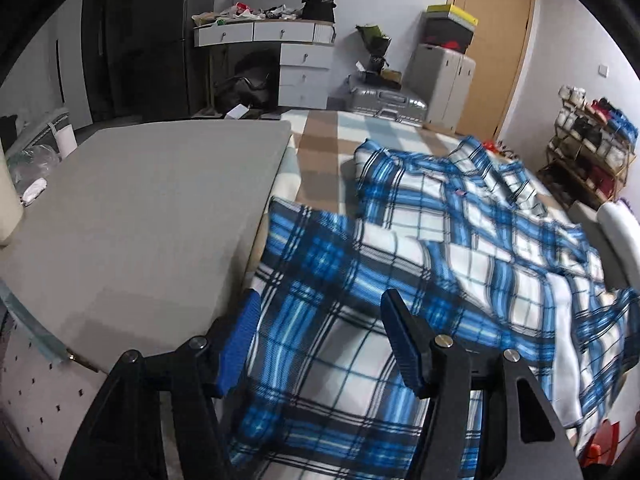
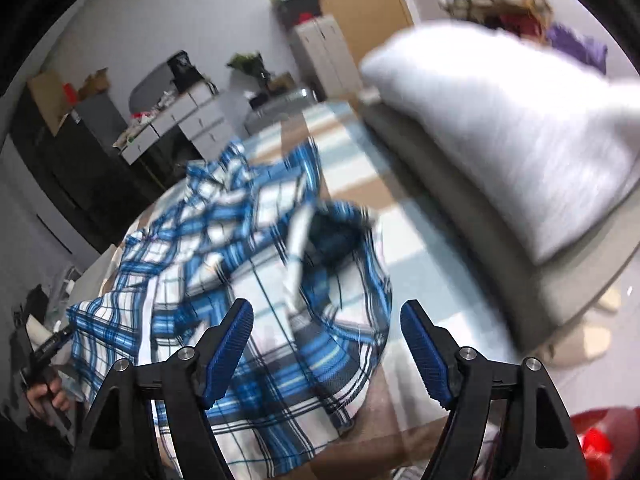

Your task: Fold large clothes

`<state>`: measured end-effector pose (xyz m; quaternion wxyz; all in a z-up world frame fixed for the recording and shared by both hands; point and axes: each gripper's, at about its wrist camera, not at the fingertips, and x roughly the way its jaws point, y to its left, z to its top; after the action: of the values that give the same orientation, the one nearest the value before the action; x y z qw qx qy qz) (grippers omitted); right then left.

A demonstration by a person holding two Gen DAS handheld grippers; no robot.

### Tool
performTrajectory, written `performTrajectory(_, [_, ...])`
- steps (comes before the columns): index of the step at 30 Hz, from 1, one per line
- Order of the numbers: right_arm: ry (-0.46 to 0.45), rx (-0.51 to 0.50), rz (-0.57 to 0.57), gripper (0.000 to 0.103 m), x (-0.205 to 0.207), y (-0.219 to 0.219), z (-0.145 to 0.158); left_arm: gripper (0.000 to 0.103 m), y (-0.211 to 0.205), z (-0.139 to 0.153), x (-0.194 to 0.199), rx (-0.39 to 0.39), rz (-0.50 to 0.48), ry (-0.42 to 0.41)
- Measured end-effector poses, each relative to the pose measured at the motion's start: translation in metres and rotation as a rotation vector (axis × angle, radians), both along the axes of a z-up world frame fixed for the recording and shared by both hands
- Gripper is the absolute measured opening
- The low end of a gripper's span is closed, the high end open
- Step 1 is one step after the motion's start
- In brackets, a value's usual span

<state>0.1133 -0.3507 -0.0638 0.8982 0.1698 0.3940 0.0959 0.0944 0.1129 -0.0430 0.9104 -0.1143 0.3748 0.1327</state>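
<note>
Blue-and-white plaid shirt [image 1: 420, 240] rumpled, partly folded across striped bed [image 1: 320, 148], left gripper [image 1: 320, 344] and right gripper [image 2: 326, 344] both wide, empty.

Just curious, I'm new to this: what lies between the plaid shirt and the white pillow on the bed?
Only bare striped bedding lies between the plaid shirt and the white pillow, as the right wrist view shows.

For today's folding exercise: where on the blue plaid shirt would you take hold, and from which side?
Take the plaid shirt by its near hem edge, which lies flat below the left claw. Come from the near side, low, one pad sliding under the edge. The far collar end is rumpled and bunched, so it gives no clean edge to pinch.
</note>
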Motion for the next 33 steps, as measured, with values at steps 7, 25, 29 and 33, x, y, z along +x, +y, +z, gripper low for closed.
performTrajectory(7, [-0.099,0.249,0.077,0.001,-0.031,-0.009,0.015,0.058,-0.008,0.002,-0.011,0.029,-0.055,0.007])
performTrajectory(25, [0.183,0.150,0.095,0.057,-0.002,-0.017,-0.023,0.058,0.018,0.008,-0.007,0.065,-0.003,-0.050])
performTrajectory(29, [0.183,0.158,0.104,0.057,0.002,-0.012,-0.027,0.058,0.020,-0.004,0.014,0.010,-0.052,-0.014])
performTrajectory(33, [0.184,0.157,0.100,0.058,0.001,-0.013,-0.028,0.057,0.019,-0.015,0.030,-0.003,-0.052,0.051])
